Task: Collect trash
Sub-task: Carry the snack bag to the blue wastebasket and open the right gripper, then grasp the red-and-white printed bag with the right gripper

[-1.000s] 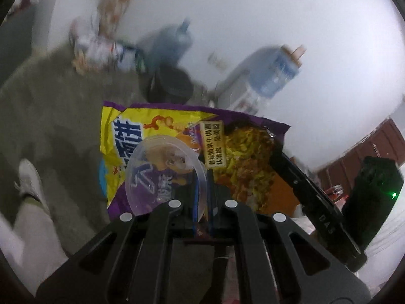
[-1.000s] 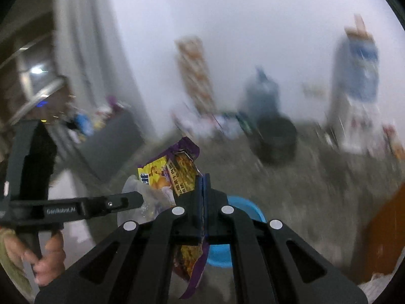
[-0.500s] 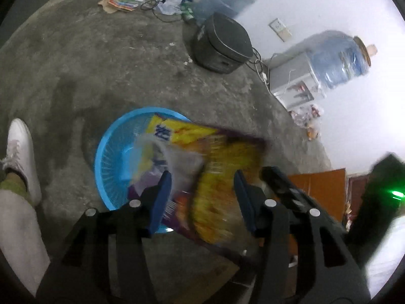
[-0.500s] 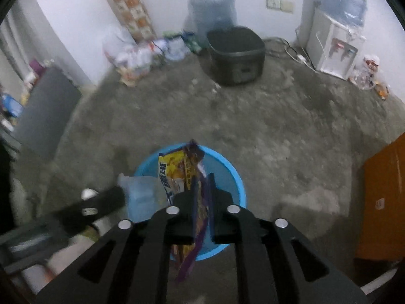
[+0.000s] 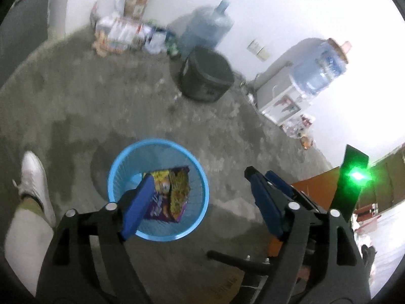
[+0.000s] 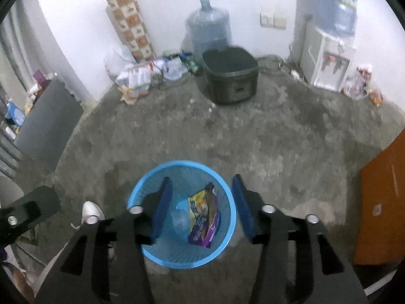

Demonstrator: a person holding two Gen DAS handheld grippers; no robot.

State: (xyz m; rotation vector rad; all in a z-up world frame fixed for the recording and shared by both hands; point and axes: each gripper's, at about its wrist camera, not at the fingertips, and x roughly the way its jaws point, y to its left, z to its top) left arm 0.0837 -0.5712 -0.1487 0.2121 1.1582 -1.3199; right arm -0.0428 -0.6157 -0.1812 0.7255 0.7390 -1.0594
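Snack wrapper (image 6: pixel 202 215), purple and yellow, lies inside the blue mesh wastebasket (image 6: pixel 229 248) on the concrete floor (image 6: pixel 253 139), with a clear plastic cup (image 6: pixel 179 219) beside it. My right gripper (image 6: pixel 202 206) has just been opening and hangs over the basket with nothing between its jaws. My left gripper (image 5: pixel 200 197) has spread wide too, holding nothing. My white shoe (image 5: pixel 35 177) stands left of the basket.

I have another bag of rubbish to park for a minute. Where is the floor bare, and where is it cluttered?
The widest bare concrete lies between the blue basket and the black bin. More runs right of the basket toward the orange cabinet. Crowded: the wall, with packets, water jug and dispenser; a white shoe is left of the basket.
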